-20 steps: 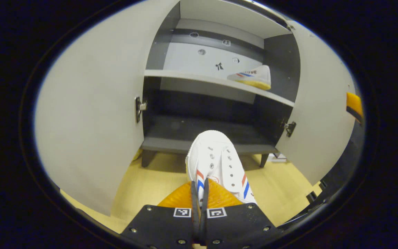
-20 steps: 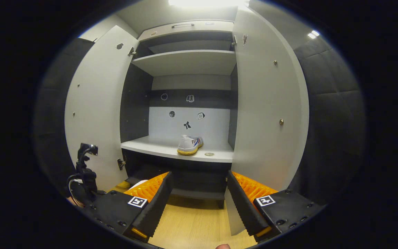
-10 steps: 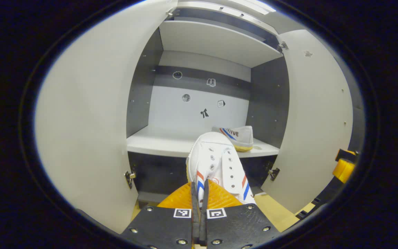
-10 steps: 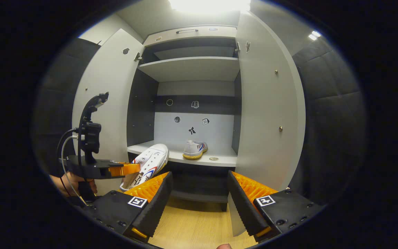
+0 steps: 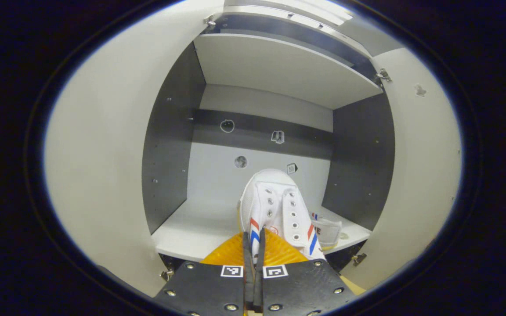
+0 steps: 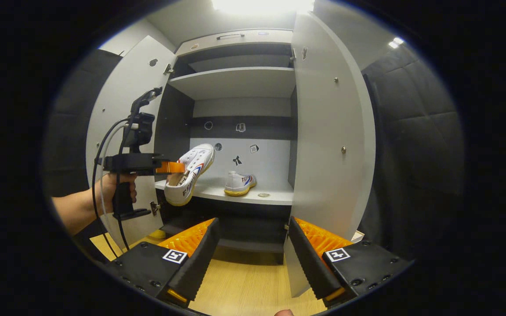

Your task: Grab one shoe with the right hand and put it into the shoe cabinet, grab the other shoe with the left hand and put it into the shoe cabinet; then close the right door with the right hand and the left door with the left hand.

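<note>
Raised since a second ago, the left gripper [image 5: 253, 245] now carries the held shoe [image 5: 275, 210] up from floor level to the height of the middle shelf [image 5: 191, 230] of the shoe cabinet [image 6: 178, 127]. Its fingers pinch the shoe's side wall at the opening, pressed almost together, toe pointing into the cabinet.

From the right gripper view the same shoe [image 6: 190, 174] hangs tilted, toe up, over the shelf's [image 6: 275, 197] front left corner, sole clear of the board; the left gripper [image 6: 171, 167] and the hand [image 6: 114, 191] gripping its handle show there from the side, with cables looping down.

The other shoe [image 6: 240, 183] sits on the shelf toward its right side, toe toward the back wall. In the left gripper view it [image 5: 328, 231] is mostly hidden behind the held shoe, only its heel peeking out.

The right gripper [image 6: 253, 259] hangs back over the wooden floor [image 6: 244, 289], fingers spread wide with nothing between them. Both the left door [image 6: 123, 109] and the right door [image 6: 327, 131] stand open.
</note>
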